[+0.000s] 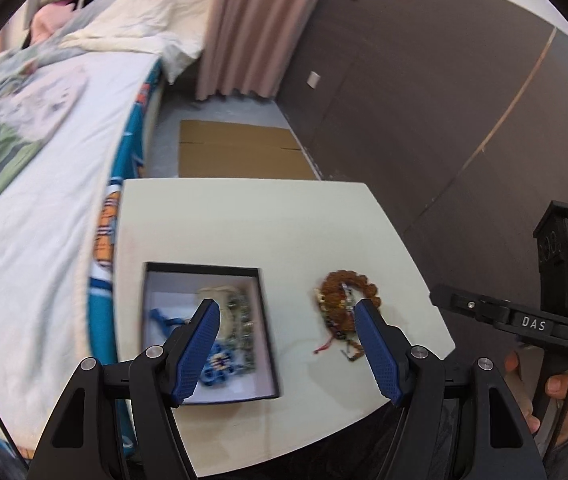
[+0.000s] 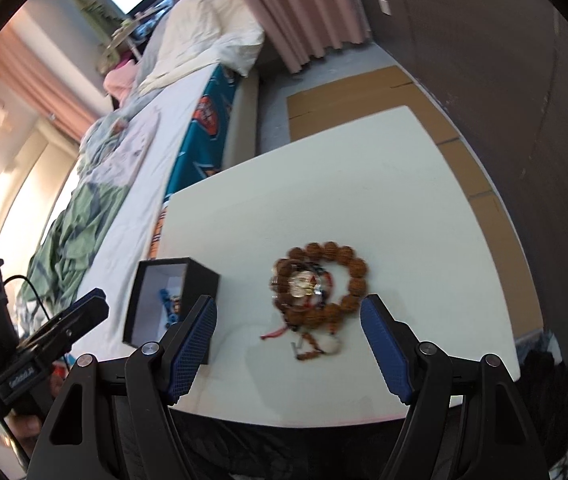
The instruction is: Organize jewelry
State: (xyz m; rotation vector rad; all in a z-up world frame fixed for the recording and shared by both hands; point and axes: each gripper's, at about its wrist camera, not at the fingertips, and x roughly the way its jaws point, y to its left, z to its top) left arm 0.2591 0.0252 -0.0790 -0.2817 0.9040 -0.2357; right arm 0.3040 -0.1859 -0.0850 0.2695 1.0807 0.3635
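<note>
Brown bead bracelets (image 2: 319, 284) lying piled on white tabletop (image 2: 403, 184) | black jewelry box (image 1: 208, 328) sitting nearby, holding blue pieces | left gripper (image 1: 285, 312) hovering wide open, empty | right gripper (image 2: 288, 308) hovering wide open, empty

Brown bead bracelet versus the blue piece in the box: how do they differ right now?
The brown bead bracelet lies loose on the white table, piled with other pieces; the blue piece already sits inside the black box. The bracelet is a ring of large round beads; the blue piece looks knotted or woven, though blurred. Neither is gripped: the left gripper and right gripper are open.
</note>
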